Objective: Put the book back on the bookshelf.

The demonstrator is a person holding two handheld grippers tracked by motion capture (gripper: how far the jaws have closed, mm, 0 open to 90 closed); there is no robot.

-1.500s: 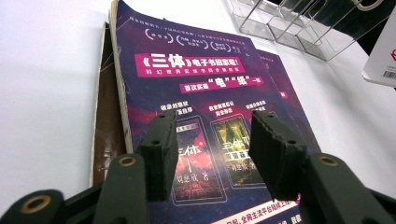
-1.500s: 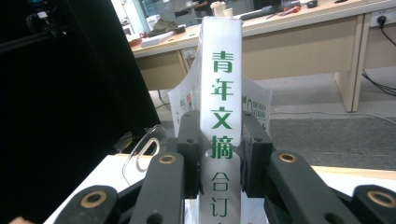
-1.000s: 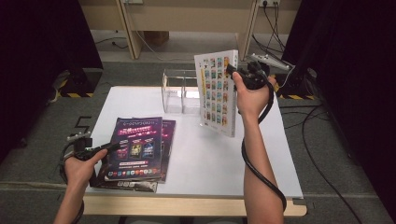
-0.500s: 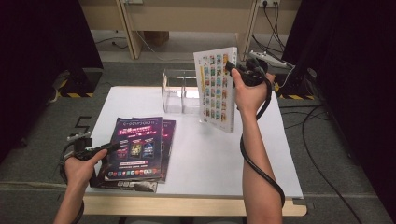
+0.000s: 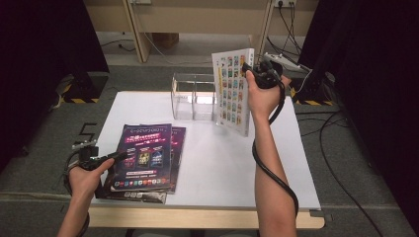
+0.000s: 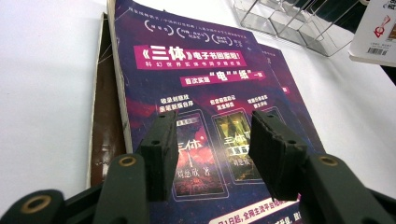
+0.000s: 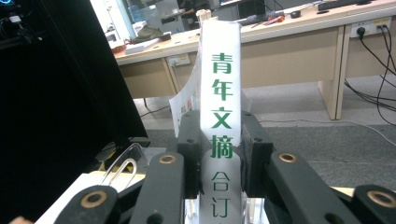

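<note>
Little has shifted: our right tool (image 5: 257,72) still clamps the white book (image 5: 233,91) upright beside the clear rack (image 5: 192,96); left tool (image 6: 210,154) open over magazines (image 5: 143,157).

Taking the clear acrylic divided rack (image 5: 193,96) as landmark: the upright white-spined book with a grid of coloured pictures (image 5: 233,91) is standing just beside its right end, blocking that side. Nearer the person, bare white tabletop (image 5: 222,163) is lying open. The purple-covered magazines (image 5: 146,155) are occupying the near-left area.
</note>
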